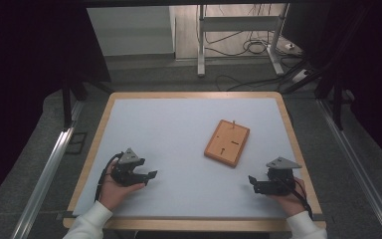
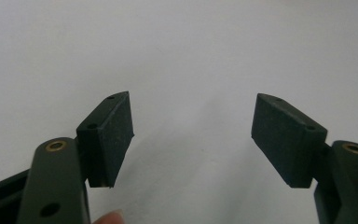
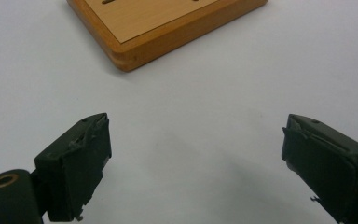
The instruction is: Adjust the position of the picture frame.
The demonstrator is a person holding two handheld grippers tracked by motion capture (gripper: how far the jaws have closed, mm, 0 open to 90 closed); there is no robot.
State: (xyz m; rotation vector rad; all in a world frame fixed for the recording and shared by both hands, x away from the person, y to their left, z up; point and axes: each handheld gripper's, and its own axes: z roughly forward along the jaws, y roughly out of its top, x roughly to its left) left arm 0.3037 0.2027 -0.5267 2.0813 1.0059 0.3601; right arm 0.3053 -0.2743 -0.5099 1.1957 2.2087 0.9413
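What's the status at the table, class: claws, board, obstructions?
Left claw open, empty, near table edge. Right claw open, empty, facing wooden slotted board. Board flat on white table, untouched, small peg at far edge. No obstruction between.

Orange-brown wooden block with a paler top face bearing short dark slots; white table surface framed by a light wood edge; black left gripper and right gripper, each topped grey; white sleeves.

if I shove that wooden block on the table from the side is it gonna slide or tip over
The wooden block will probably slide: it lies flat and low on the smooth white table, so tipping seems unlikely. It looks like stiff solid wood, likely fairly hefty. The thin peg at its far edge might snap if struck.
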